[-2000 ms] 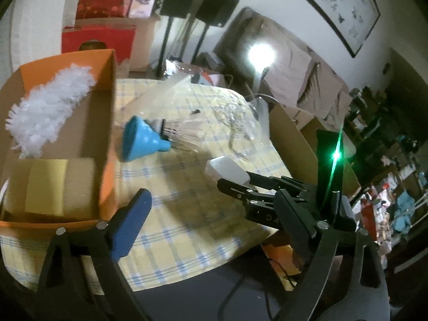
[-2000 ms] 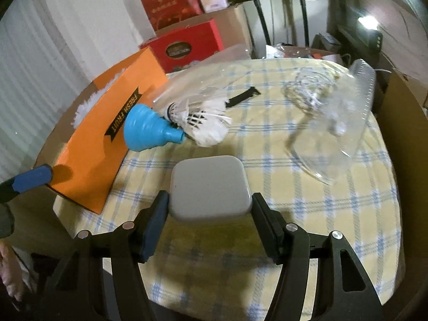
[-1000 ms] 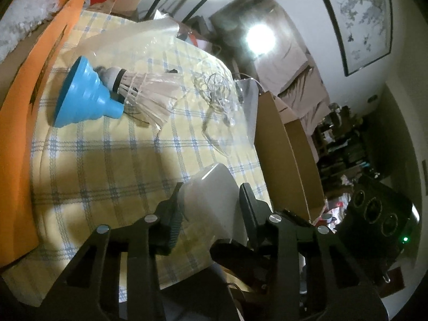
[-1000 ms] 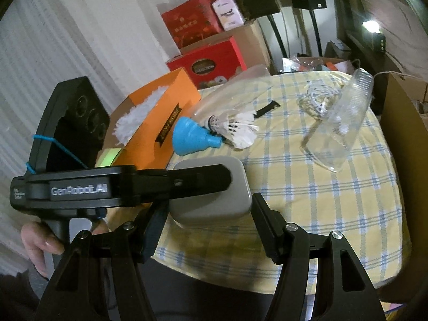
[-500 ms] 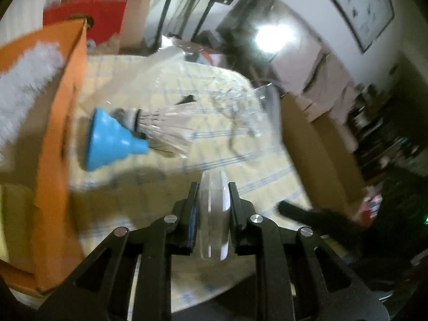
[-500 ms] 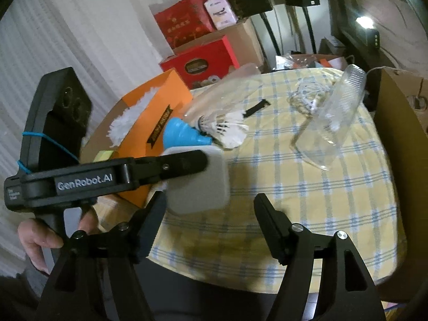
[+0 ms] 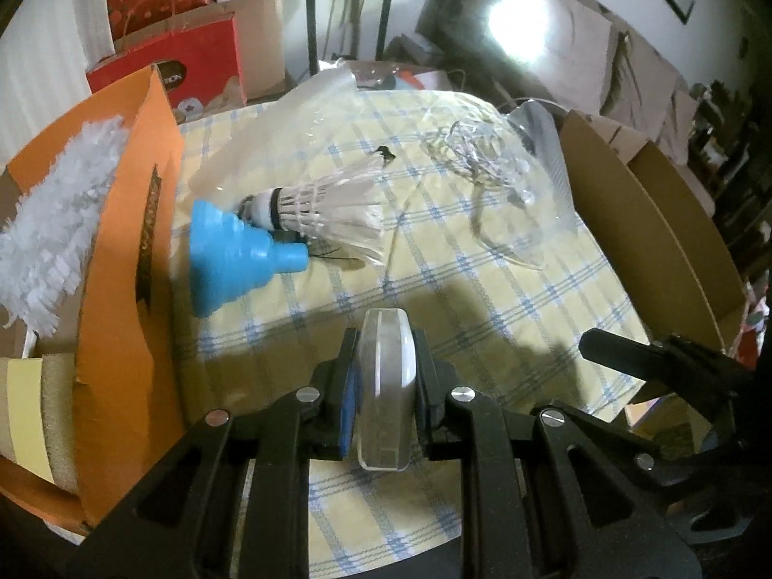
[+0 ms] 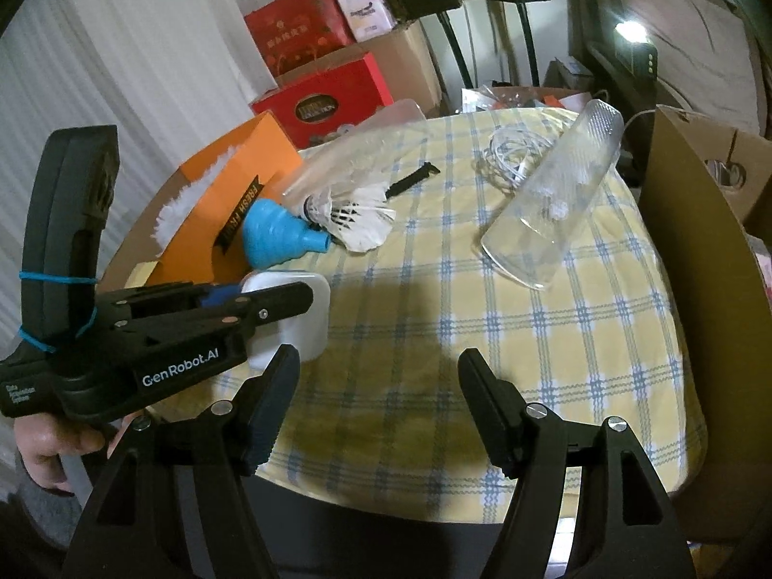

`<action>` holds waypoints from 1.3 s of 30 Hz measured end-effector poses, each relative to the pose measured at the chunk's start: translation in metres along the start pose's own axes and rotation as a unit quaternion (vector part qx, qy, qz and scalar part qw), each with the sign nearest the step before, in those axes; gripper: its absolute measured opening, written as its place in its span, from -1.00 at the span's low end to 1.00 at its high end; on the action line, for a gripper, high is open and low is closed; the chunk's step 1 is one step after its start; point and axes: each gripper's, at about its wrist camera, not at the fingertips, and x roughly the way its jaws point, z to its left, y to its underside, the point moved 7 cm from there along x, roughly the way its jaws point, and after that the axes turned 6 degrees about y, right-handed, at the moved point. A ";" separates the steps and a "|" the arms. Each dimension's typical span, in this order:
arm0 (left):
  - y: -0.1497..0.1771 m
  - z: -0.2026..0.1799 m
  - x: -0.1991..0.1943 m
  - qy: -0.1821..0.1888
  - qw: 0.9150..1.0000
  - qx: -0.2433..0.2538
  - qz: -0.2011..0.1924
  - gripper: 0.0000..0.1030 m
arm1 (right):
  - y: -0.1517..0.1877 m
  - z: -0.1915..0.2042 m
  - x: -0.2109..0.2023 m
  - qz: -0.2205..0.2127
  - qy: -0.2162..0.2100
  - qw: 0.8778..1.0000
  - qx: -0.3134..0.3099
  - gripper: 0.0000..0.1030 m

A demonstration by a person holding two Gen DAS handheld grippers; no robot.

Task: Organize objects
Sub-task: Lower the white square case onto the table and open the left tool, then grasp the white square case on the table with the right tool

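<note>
My left gripper (image 7: 383, 376) is shut on a white flat rounded case (image 7: 386, 386), held edge-on above the near part of the checked table. The case also shows in the right wrist view (image 8: 294, 318), clamped by the left gripper (image 8: 289, 304). My right gripper (image 8: 379, 386) is open and empty over the table's near edge; its tip shows in the left wrist view (image 7: 627, 345). A blue funnel (image 7: 236, 253) and a white shuttlecock (image 7: 333, 214) lie beside an orange box (image 7: 125, 260) that holds a white duster (image 7: 53, 212) and a sponge (image 7: 34, 410).
A clear plastic tube (image 8: 555, 202) and a tangle of white cable (image 8: 511, 149) lie at the table's far right. A small black piece (image 8: 410, 178) lies mid-table. A brown cardboard box (image 8: 699, 241) stands at the right edge. Red boxes (image 8: 328, 96) are stacked behind.
The right gripper has let go of the white case and opened. The left gripper has closed on the case and carried it left, toward the orange box.
</note>
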 end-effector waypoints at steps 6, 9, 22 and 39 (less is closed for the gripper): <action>0.002 -0.014 0.011 0.022 1.000 -0.007 0.015 -0.54 | 0.002 -0.010 -0.002 -0.001 0.010 1.000 0.009 0.36; 0.004 -0.022 0.014 0.025 0.999 -0.003 0.021 -0.30 | 0.004 -0.019 -0.003 0.000 0.017 1.000 0.018 0.36; 0.004 -0.033 0.010 0.082 0.996 -0.034 0.020 0.06 | 0.006 -0.047 -0.017 -0.009 0.029 0.999 0.045 0.36; -0.017 0.011 -0.022 0.081 0.992 -0.098 -0.024 0.72 | 0.009 0.004 0.027 0.009 0.030 0.997 -0.069 0.56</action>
